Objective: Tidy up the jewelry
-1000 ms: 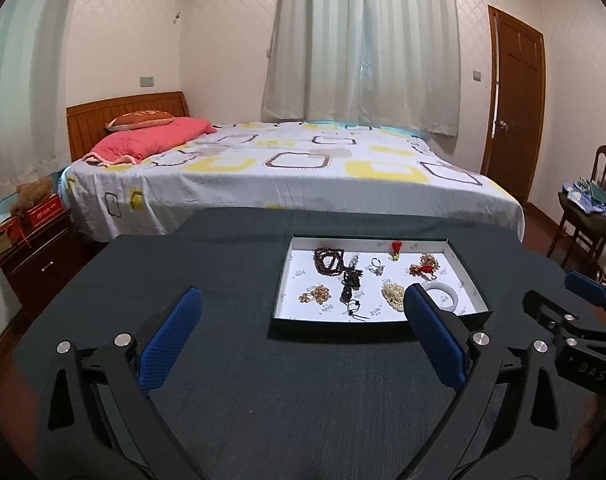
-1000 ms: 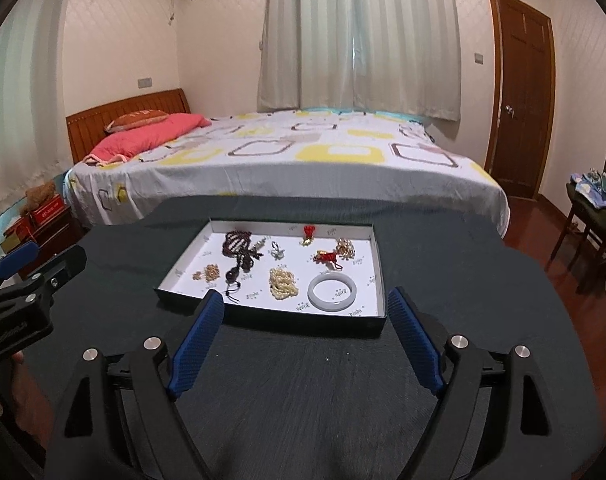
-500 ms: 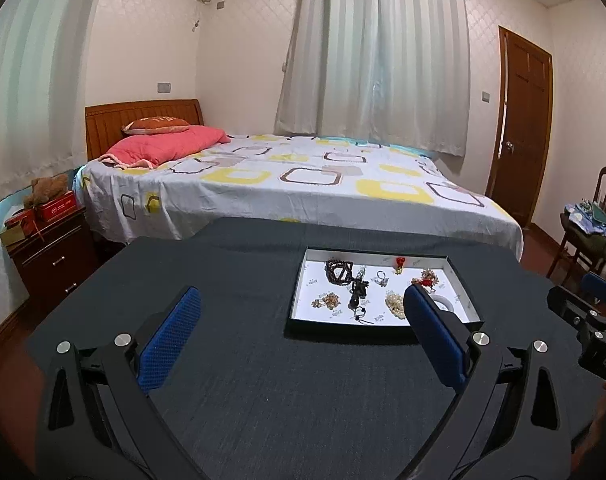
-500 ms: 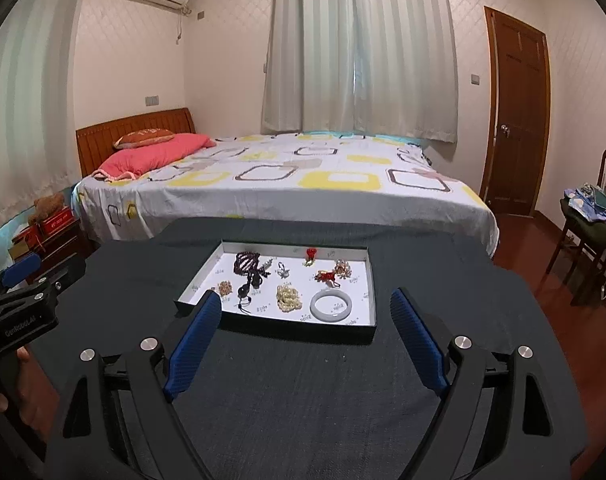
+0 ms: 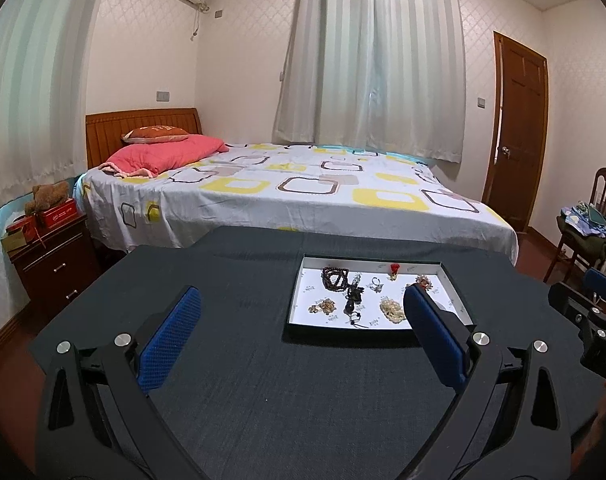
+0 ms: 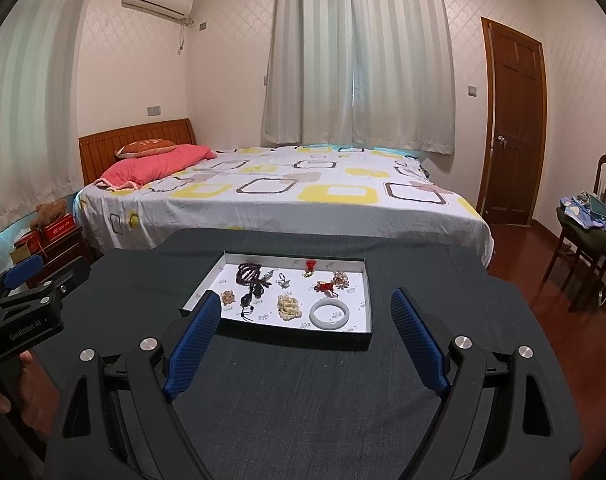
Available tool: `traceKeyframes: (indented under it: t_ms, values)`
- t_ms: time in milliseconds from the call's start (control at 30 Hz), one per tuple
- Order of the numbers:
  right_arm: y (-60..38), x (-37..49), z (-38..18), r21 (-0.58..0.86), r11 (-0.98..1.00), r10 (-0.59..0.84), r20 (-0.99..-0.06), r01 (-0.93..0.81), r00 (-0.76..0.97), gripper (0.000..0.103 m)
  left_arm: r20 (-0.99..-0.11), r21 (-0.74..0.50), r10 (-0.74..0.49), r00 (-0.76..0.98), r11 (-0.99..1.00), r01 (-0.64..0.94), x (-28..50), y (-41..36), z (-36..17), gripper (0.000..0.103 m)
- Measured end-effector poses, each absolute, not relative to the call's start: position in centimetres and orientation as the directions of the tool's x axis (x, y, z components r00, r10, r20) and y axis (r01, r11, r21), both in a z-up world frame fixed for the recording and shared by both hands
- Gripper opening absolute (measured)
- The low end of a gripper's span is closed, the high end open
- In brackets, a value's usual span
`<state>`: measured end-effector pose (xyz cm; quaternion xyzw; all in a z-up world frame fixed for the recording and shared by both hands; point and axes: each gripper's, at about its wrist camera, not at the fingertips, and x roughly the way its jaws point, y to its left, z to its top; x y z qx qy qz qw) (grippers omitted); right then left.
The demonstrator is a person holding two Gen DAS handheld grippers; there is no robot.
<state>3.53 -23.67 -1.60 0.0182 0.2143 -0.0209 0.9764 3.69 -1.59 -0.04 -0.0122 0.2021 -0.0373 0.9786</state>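
Observation:
A shallow white-lined tray sits on the dark table. In it lie a dark bead bracelet, a pearl strand, a pale jade bangle, a red charm, a silver ring and other small pieces. My left gripper is open and empty, held back from the tray. My right gripper is open and empty, in front of the tray.
A bed stands beyond the table's far edge. A nightstand is at the left; a chair with clothes and a wooden door are at the right.
Both grippers have drawn back and risen from the tray, so it looks smaller and farther. Both stay open and empty.

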Motion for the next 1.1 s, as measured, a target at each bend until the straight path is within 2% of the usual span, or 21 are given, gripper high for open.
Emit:
traceKeyframes:
  t_ms: [1100]
  values:
    - [-23.84,3.40,-1.48,0.026,0.998,-0.034,-0.419,0.050,0.907,0.084,-0.399,-0.043,-0.088,0.913,0.996,0.078,3.55,-1.43,-0.23,0.099]
